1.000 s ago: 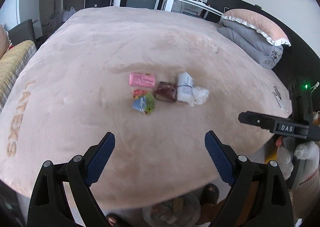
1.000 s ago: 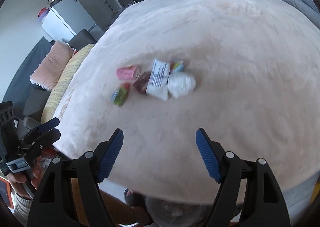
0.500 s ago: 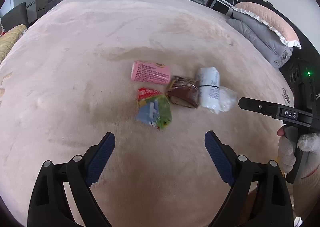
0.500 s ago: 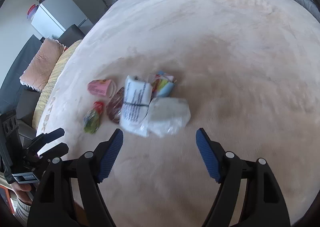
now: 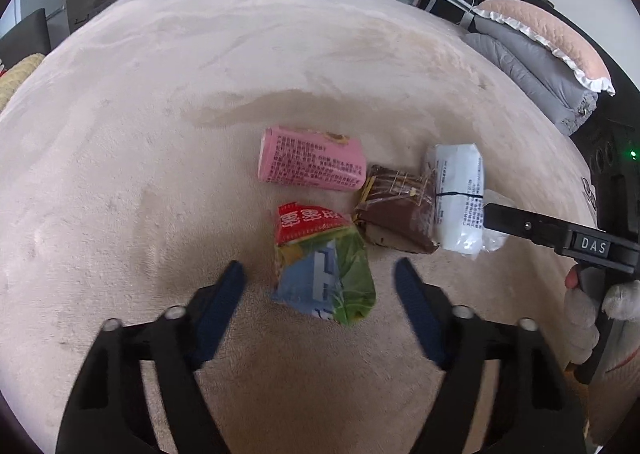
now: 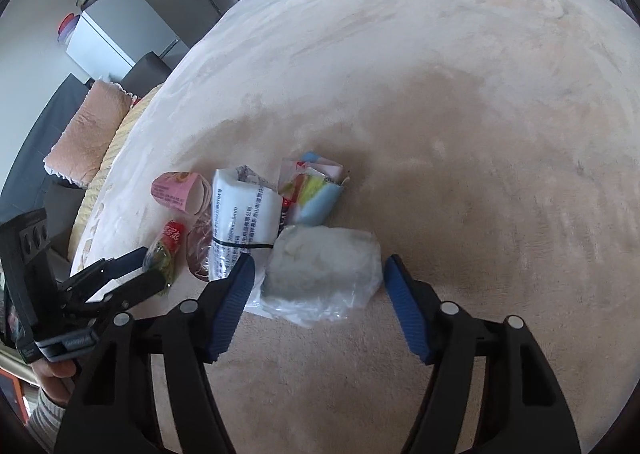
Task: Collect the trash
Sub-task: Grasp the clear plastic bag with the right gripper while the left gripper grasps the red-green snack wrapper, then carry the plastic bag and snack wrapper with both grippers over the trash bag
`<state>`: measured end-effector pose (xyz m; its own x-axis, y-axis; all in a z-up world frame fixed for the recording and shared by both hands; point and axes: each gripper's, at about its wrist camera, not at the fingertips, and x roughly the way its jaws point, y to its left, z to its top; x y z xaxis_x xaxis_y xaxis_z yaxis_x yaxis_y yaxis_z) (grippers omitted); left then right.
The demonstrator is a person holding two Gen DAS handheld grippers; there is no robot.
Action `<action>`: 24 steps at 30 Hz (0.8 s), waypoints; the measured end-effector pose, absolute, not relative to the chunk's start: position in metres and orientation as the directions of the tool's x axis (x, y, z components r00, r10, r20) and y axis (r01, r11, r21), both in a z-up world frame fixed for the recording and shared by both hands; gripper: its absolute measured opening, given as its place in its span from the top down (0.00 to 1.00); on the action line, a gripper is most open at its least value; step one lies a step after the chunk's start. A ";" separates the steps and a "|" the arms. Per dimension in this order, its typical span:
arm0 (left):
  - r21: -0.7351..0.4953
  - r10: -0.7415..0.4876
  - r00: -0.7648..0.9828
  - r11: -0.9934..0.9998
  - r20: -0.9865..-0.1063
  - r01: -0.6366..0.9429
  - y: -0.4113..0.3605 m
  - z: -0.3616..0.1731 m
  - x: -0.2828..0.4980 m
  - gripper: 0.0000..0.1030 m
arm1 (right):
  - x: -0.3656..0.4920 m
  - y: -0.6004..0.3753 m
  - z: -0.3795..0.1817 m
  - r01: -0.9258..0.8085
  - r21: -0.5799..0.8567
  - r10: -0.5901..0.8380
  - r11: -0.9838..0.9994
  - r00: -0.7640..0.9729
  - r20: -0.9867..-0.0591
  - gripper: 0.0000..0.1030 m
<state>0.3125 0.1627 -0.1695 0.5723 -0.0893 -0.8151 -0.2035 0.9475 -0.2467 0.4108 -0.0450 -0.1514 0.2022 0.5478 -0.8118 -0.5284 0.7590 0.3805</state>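
My left gripper [image 5: 320,274] hangs over the crumpled red, green and blue wrapper [image 5: 324,266]. Its jaws have just been closing, with the wrapper between them but not yet pinched. My right gripper [image 6: 316,278] straddles the clear plastic bag [image 6: 322,274] with something pale inside. Its jaws have also been closing, and a gap shows on both sides, so nothing is held.

All the trash lies in one small cluster on the bed [image 5: 160,134]: a pink packet [image 5: 312,164], a brown wrapper [image 5: 396,222] and a white printed pack [image 5: 460,190] sit beside my two targets, some touching.

I judge these things light, soft and crinkly. The film looks slippery and would crush easily, so I would take each across its bulky middle rather than a loose edge.

The bed cover is plush and would give under the fingertips. Pillows [image 5: 540,42] lie at the far side, and a white cabinet [image 6: 116,38] stands beyond the bed.
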 end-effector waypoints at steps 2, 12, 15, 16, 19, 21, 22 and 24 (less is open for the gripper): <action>-0.225 -0.075 0.570 0.954 -0.818 -0.197 0.160 -0.171 0.314 0.42 | 0.411 -0.047 -0.152 -0.527 0.383 0.550 0.759 0.205 -0.810 0.44; -0.158 -0.027 0.587 0.972 -0.809 -0.174 0.149 -0.169 0.310 0.52 | 0.398 -0.052 -0.140 -0.541 0.360 0.552 0.760 0.244 -0.797 0.47; -0.172 -0.032 0.595 0.969 -0.803 -0.179 0.147 -0.165 0.302 0.52 | 0.391 -0.057 -0.130 -0.546 0.359 0.557 0.757 0.252 -0.791 0.47; -0.176 -0.035 0.599 0.968 -0.800 -0.179 0.145 -0.163 0.300 0.52 | 0.389 -0.059 -0.127 -0.545 0.360 0.559 0.757 0.254 -0.789 0.47; -0.180 -0.040 0.612 0.969 -0.790 -0.169 0.136 -0.153 0.289 0.52 | 0.378 -0.065 -0.115 -0.549 0.366 0.569 0.752 0.259 -0.781 0.47; -0.183 -0.043 0.621 0.969 -0.782 -0.164 0.130 -0.144 0.283 0.52 | 0.369 -0.069 -0.107 -0.553 0.365 0.573 0.749 0.264 -0.776 0.47; -0.186 -0.045 0.628 0.969 -0.777 -0.160 0.127 -0.138 0.278 0.52 | 0.362 -0.072 -0.101 -0.557 0.365 0.576 0.746 0.265 -0.773 0.47; -0.189 -0.047 0.641 0.970 -0.766 -0.155 0.119 -0.127 0.270 0.52 | 0.350 -0.075 -0.094 -0.563 0.363 0.579 0.742 0.267 -0.771 0.47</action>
<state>0.2704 0.1190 -0.1270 0.6414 -0.0473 -0.7658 -0.1545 0.9697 -0.1893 0.3505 -0.0751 -0.0940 0.2668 0.5788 -0.7706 -0.5632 0.7424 0.3627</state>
